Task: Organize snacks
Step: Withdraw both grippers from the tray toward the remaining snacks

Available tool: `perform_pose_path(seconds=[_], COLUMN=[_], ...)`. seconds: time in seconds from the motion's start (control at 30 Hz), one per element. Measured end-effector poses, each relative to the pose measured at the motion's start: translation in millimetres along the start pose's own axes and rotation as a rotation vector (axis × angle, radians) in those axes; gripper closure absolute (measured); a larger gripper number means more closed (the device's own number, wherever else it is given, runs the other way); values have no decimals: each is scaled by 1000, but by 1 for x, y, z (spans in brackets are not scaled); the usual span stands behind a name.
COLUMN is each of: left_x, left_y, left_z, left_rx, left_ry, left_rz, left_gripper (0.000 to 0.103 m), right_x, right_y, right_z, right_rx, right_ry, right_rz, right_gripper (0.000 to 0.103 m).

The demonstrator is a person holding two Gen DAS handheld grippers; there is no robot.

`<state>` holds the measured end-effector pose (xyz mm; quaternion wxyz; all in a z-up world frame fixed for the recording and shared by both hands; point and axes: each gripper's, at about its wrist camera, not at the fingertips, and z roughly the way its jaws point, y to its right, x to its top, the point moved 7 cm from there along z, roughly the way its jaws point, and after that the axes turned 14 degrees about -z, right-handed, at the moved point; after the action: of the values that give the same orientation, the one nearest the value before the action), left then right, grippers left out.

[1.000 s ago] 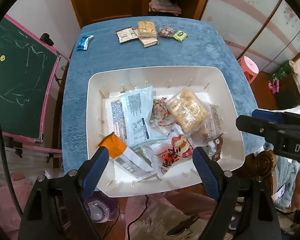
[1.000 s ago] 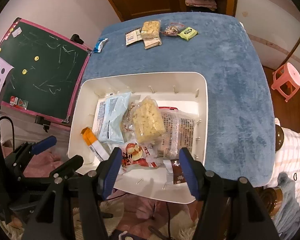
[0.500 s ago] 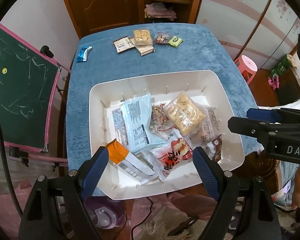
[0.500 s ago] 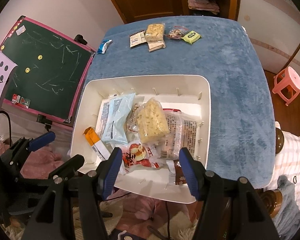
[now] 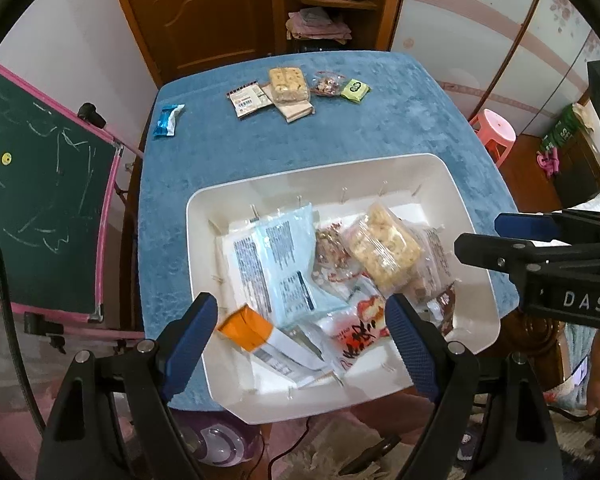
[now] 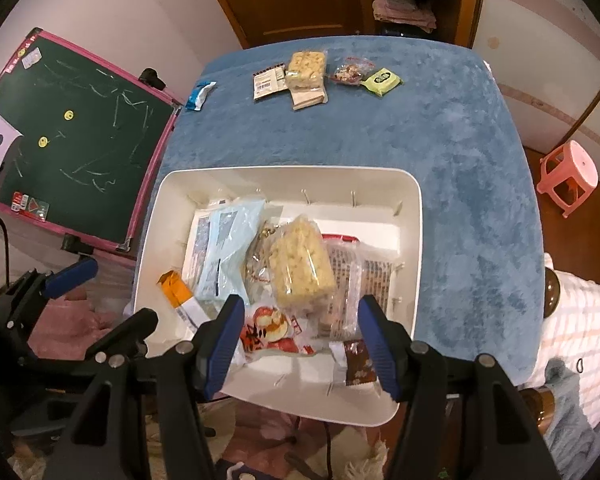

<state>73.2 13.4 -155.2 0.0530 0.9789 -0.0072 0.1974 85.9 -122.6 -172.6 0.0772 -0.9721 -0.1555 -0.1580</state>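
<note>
A white bin point(image 5: 312, 172) on the blue-covered table holds several snack packs: a light blue packet point(image 5: 284, 256), a clear pack of rice crackers point(image 5: 384, 248), a red and white packet point(image 5: 360, 332) and an orange-ended packet point(image 5: 260, 336). My left gripper point(image 5: 300, 308) hovers open above the bin's near left part, holding nothing. My right gripper point(image 6: 300, 308) hangs open over the bin's near edge point(image 6: 300, 404), its jaws empty. At the table's far end lie a blue wrapper point(image 6: 200, 95), a white packet point(image 6: 270, 82), a cracker pack point(image 6: 306, 68), a nut pack point(image 6: 350, 72) and a green packet point(image 6: 381, 80).
A pink-framed chalkboard point(image 5: 40, 208) leans close against the table's left side. A pink stool point(image 6: 568, 172) stands on the floor to the right. A wooden door and shelf rise behind the table. Blue cloth point(image 6: 460, 140) lies bare between bin and far snacks.
The left wrist view has tipped up a little, so the bin sits lower in the picture. Both jaws keep the same width. No snack has moved.
</note>
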Motion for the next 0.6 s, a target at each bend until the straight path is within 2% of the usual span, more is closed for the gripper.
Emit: perform_pose_path(seconds=[0.3, 0.6], left_x=[46, 114], left_y=[-24, -62], left_z=[5, 12], left_rx=[3, 42], left_ry=[28, 95], left_rz=[-11, -26], left_gripper=[18, 18], right_x=[35, 88], right_y=[-6, -6], right_z=[13, 18], right_rx=[-66, -118], right_ry=[-7, 21], right_rz=[-45, -82], right_gripper=[43, 43])
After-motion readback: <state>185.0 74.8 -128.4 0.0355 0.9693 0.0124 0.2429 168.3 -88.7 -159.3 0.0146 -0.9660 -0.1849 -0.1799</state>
